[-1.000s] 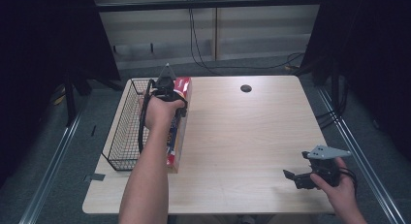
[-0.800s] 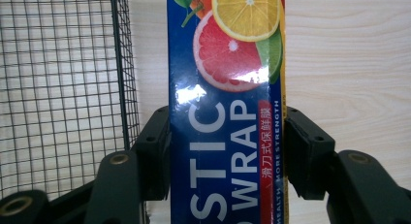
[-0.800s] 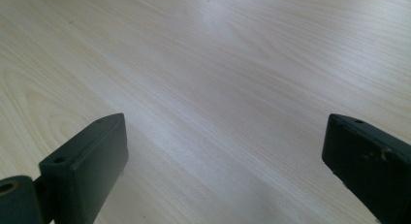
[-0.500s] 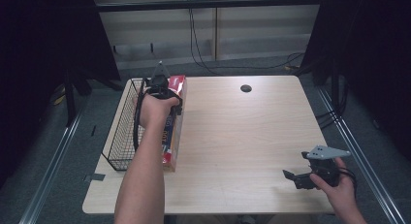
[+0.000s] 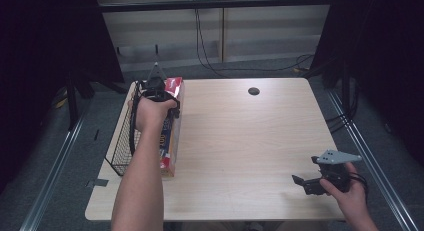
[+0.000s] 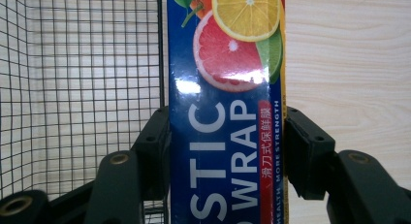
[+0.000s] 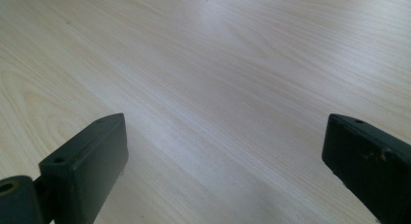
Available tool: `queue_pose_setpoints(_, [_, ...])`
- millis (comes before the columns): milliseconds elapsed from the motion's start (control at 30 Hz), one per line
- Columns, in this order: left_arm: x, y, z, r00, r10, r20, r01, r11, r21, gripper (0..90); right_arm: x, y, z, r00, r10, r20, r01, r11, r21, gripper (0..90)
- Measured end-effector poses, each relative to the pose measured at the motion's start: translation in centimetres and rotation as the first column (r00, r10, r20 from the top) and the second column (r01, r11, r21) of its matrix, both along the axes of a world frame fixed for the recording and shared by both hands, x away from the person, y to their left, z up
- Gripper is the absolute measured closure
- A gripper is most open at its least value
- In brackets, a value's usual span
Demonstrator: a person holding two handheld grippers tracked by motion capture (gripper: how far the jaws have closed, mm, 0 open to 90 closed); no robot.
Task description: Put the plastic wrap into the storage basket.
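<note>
Left gripper (image 5: 159,86) has shifted slightly toward the basket (image 5: 121,151), clamped on the box (image 6: 225,112): blue, citrus print, white lettering. Right gripper (image 5: 311,183) gapes wide, holding nothing.

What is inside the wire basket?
Through the wire basket mesh I see just pale table wood. The plastic wrap box and forearm cover its nearer part.

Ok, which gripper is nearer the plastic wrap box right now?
Left. The left gripper is shut on the plastic wrap box beside the wire basket. The right gripper sits open over the table near its opposite front corner, well apart from the box.
</note>
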State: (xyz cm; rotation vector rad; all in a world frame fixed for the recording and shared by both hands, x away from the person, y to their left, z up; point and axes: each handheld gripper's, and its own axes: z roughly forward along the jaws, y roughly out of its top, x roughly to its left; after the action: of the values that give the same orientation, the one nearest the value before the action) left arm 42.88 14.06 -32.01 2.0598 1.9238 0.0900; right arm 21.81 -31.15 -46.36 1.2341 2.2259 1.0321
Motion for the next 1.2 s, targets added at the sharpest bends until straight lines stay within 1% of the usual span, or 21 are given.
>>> queue_pose_setpoints(67, [0.0, 0.2, 0.1, 1.0, 0.0, 0.002, 0.0, 1.0, 0.004, 44.3, 0.0, 0.0, 0.0, 1.0, 0.0, 0.0, 0.0, 1.0, 0.0, 2.6])
queue_pose_setpoints(200, [0.0, 0.7, 0.2, 0.9999, 0.011, 0.003, -0.011, 0.9999, -0.005, 44.3, 0.0, 0.0, 0.0, 1.0, 0.0, -0.001, 0.0, 1.0, 0.0, 2.6])
queue_pose_setpoints(300, [0.0, 1.1, 0.2, 0.9998, 0.022, 0.004, -0.022, 0.9998, 0.005, 44.3, 0.0, 0.0, 0.0, 1.0, -0.004, 0.001, 0.004, 1.0, -0.001, 2.6])
queue_pose_setpoints(400, [0.0, 1.3, 0.2, 0.9996, 0.026, 0.006, -0.026, 0.9997, 0.003, 44.3, 0.0, 0.0, 0.0, 1.0, -0.004, 0.002, 0.004, 1.0, 0.0, 2.6])
queue_pose_setpoints(533, [0.0, 1.7, 0.1, 0.9996, 0.028, 0.006, -0.028, 0.9995, 0.011, 44.3, 0.0, 0.0, 0.0, 1.0, 0.001, -0.002, -0.001, 1.0, 0.0, 2.6])
queue_pose_setpoints(567, [0.0, 1.8, 0.1, 0.9994, 0.035, 0.006, -0.035, 0.9994, 0.004, 44.4, 0.0, 0.0, 0.0, 1.0, 0.003, -0.003, -0.003, 1.0, 0.001, 2.6])
queue_pose_setpoints(667, [0.1, 2.0, 0.2, 0.9991, 0.041, 0.009, -0.042, 0.9991, 0.012, 44.3, 0.0, 0.0, 0.0, 1.0, 0.007, -0.004, -0.007, 1.0, 0.0, 2.6])
queue_pose_setpoints(767, [0.1, 2.5, 0.3, 0.9987, 0.05, 0.007, -0.05, 0.9987, 0.004, 44.3, 0.0, 0.0, 0.0, 1.0, 0.005, -0.004, -0.005, 1.0, 0.001, 2.6])
queue_pose_setpoints(867, [0.1, 3.1, 0.4, 0.9987, 0.051, 0.007, -0.051, 0.9986, 0.015, 44.3, 0.0, 0.0, 0.0, 1.0, 0.006, -0.005, -0.006, 1.0, 0.0, 2.6])
queue_pose_setpoints(967, [0.1, 3.4, 0.4, 0.9983, 0.058, 0.011, -0.058, 0.9981, 0.019, 44.3, 0.0, 0.0, 0.0, 1.0, 0.006, -0.005, -0.006, 1.0, 0.001, 2.6])
queue_pose_setpoints(1033, [0.1, 4.0, 0.5, 0.9979, 0.064, 0.009, -0.064, 0.9977, 0.022, 44.3, 0.0, 0.0, 0.0, 1.0, 0.006, -0.005, -0.006, 1.0, 0.0, 2.6])
queue_pose_setpoints(1100, [0.2, 4.2, 0.5, 0.9982, 0.06, 0.007, -0.06, 0.9979, 0.024, 44.3, 0.0, 0.0, 0.0, 1.0, 0.005, -0.005, -0.005, 1.0, 0.002, 2.6])
queue_pose_setpoints(1133, [0.1, 4.2, 0.5, 0.9974, 0.072, 0.008, -0.072, 0.997, 0.027, 44.3, 0.0, 0.0, 0.0, 1.0, 0.004, -0.005, -0.004, 1.0, 0.002, 2.6])
queue_pose_setpoints(1167, [0.2, 4.5, 0.5, 0.9983, 0.058, 0.008, -0.059, 0.9976, 0.038, 44.3, 0.0, 0.0, 0.0, 1.0, 0.004, -0.005, -0.004, 1.0, 0.002, 2.6])
queue_pose_setpoints(1200, [0.1, 4.8, 0.4, 0.9972, 0.074, 0.008, -0.074, 0.9968, 0.03, 44.3, 0.0, 0.1, 0.0, 1.0, 0.005, -0.007, -0.005, 1.0, 0.002, 2.6])
